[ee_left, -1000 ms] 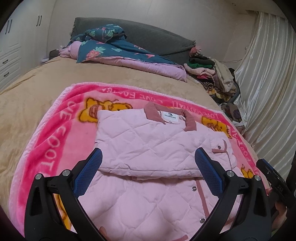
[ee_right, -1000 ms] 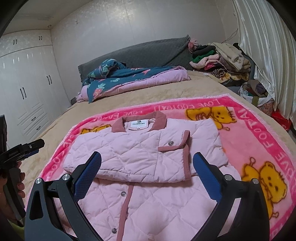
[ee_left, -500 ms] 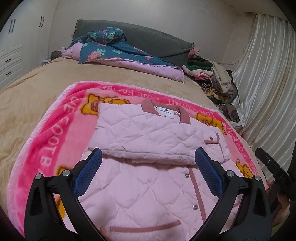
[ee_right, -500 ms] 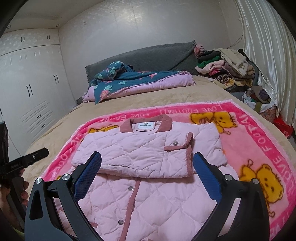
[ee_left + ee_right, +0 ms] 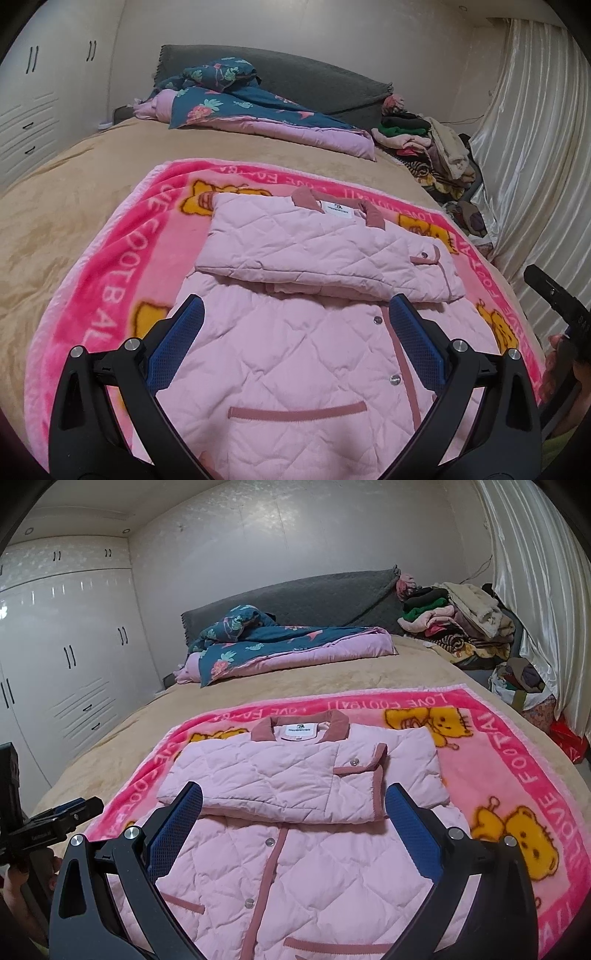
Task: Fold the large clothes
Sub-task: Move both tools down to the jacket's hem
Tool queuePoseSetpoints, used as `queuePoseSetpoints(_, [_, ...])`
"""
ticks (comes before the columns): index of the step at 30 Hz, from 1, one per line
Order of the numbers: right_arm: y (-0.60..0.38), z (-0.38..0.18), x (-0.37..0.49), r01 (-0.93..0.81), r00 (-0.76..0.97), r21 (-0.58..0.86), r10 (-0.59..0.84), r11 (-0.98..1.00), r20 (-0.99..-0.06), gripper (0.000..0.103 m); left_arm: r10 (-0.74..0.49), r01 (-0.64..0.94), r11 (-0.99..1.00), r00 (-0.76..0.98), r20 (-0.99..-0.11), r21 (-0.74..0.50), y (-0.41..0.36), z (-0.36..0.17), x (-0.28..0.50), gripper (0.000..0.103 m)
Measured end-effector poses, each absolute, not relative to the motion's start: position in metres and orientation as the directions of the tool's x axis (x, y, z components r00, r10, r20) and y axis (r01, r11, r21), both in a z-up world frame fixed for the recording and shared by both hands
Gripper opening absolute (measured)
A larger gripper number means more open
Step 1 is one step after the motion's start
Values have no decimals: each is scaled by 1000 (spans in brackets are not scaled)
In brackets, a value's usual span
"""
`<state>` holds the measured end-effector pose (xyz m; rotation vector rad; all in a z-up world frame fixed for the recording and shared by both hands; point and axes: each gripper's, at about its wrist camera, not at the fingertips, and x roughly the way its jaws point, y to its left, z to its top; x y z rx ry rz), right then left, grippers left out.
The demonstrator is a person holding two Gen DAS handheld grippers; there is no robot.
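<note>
Quilted pink jacket [image 5: 295, 354] lies at frame centre on the pink blanket [image 5: 110, 280], sleeves folded across the chest; left gripper [image 5: 295, 332] and right gripper [image 5: 293, 810], fingers wide and empty, should pinch both hem corners evenly before folding upward.

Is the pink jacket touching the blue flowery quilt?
Apart. The right wrist view shows the pink quilted jacket lying on the pink bear blanket, with bare tan bedspread between it and the blue floral quilt.
</note>
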<state>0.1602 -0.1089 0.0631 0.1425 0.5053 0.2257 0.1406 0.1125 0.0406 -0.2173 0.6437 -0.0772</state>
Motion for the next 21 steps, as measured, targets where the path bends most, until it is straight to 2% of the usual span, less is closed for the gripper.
queuePoseSetpoints(21, [-127,66,105,-190,853,137,232,972,-467,99,-102,5,986,812,-574,-168,101,51,88,94])
